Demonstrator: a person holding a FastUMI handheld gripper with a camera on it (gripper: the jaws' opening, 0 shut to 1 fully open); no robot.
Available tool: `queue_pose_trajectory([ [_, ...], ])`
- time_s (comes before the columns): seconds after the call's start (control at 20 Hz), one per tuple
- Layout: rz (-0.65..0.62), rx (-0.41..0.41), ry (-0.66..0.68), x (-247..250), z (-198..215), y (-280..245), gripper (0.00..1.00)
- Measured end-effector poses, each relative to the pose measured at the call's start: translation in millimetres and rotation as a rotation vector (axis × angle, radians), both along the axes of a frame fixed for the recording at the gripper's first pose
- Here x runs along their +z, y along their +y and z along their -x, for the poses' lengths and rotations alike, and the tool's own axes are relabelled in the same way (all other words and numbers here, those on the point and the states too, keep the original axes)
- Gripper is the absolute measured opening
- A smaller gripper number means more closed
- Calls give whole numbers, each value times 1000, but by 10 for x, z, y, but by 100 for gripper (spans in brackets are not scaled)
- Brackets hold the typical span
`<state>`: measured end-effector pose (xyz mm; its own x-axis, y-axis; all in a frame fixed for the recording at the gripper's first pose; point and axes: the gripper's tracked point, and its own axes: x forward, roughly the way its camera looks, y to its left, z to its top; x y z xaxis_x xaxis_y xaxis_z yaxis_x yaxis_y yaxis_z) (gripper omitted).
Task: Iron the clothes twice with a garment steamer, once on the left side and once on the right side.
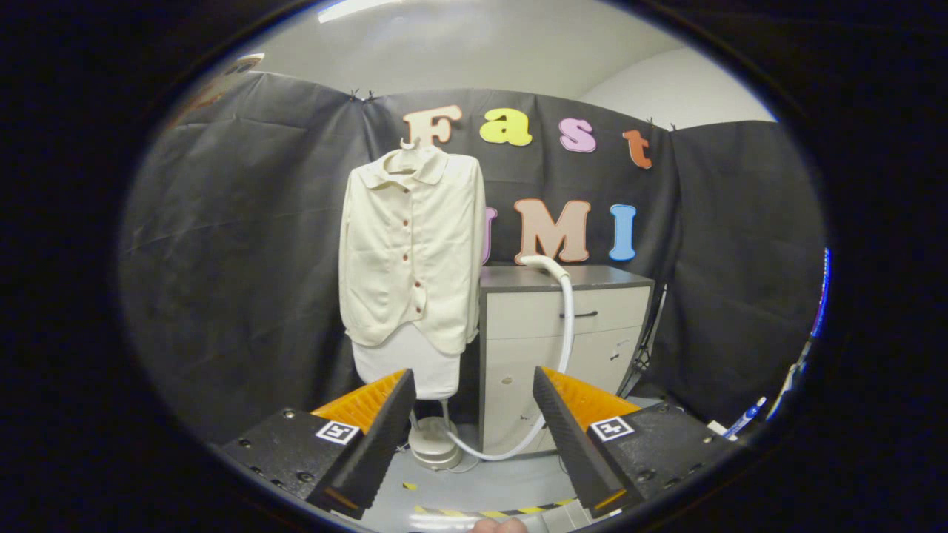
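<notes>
- Gripper view, item one: cream shirt (411, 252), hanging upright on a hanger, long axis vertical, button front facing you, well beyond the fingers.
- Steamer head (544, 264): lying on the grey cabinet (518, 326) just right of the shirt, its white hose (564, 326) dropping to the round base (435, 443) on the floor.
- Writing: none legible on these items.
- Your gripper (474, 437): level, aimed forward, fingers spread wide, holding nothing.
</notes>
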<state>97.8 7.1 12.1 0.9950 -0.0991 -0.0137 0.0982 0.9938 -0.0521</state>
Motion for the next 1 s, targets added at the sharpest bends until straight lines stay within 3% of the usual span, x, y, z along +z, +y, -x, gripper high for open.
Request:
queue_pose_trajectory([
  [0.3,68,-31,23,115,-751,-469,97],
  [1.0,59,-31,64,672,-3662,-2114,98],
])
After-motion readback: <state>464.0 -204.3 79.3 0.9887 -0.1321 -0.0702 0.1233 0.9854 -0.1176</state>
